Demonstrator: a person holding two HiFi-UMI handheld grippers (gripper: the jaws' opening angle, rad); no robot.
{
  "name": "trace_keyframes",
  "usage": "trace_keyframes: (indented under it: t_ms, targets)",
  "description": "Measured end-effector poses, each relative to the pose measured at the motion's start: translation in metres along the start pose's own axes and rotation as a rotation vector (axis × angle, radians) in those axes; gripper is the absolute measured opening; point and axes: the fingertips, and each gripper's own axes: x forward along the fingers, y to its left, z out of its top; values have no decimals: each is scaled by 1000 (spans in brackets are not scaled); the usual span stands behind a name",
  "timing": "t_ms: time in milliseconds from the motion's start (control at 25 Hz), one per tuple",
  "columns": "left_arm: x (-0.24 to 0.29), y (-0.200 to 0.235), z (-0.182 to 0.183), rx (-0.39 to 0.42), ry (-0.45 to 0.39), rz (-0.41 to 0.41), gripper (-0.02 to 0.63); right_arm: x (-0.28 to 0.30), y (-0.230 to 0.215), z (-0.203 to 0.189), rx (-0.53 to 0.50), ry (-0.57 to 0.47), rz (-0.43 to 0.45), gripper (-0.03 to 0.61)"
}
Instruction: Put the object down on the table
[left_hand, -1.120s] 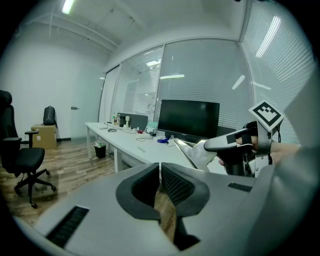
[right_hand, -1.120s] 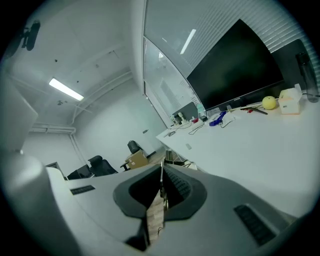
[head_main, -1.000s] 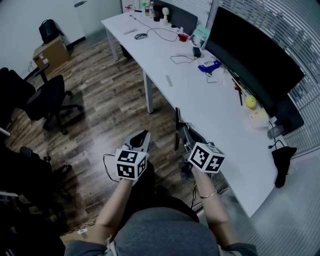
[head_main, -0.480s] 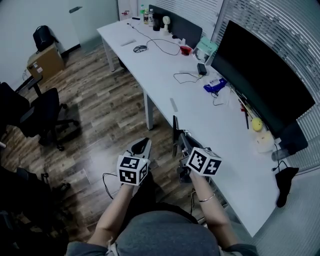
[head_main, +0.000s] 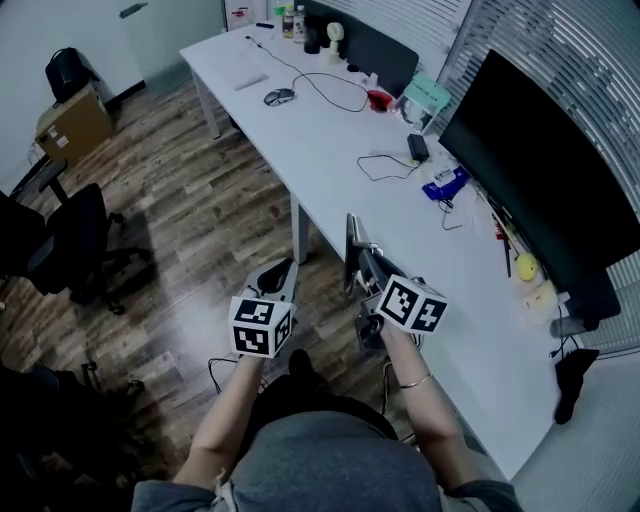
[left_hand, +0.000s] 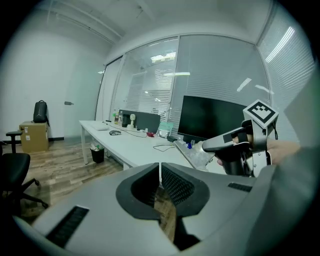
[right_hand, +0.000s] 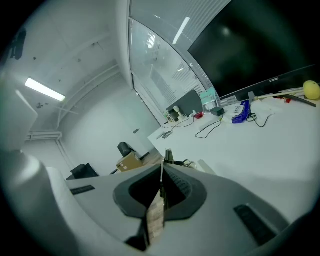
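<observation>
Barely moved, right tool (head_main: 364, 268) pinches the thin panel (head_main: 349, 245) upright at the table (head_main: 330, 150) edge; left tool (head_main: 283, 273) pressed together.

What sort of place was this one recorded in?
Most likely an office: a long white desk carrying a large monitor, a swivel chair on the wood floor, and slatted blinds along the wall behind the desk.
</observation>
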Motion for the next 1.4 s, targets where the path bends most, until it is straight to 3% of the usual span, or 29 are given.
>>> trace_keyframes:
  t_ms: [520,1400]
  targets:
    - [33,45,5,-37,20,-2,31,65,-8,25,14,24,-26,14]
    - [96,103,35,-71,20,108,31,179,-35,74,37,94,17,14]
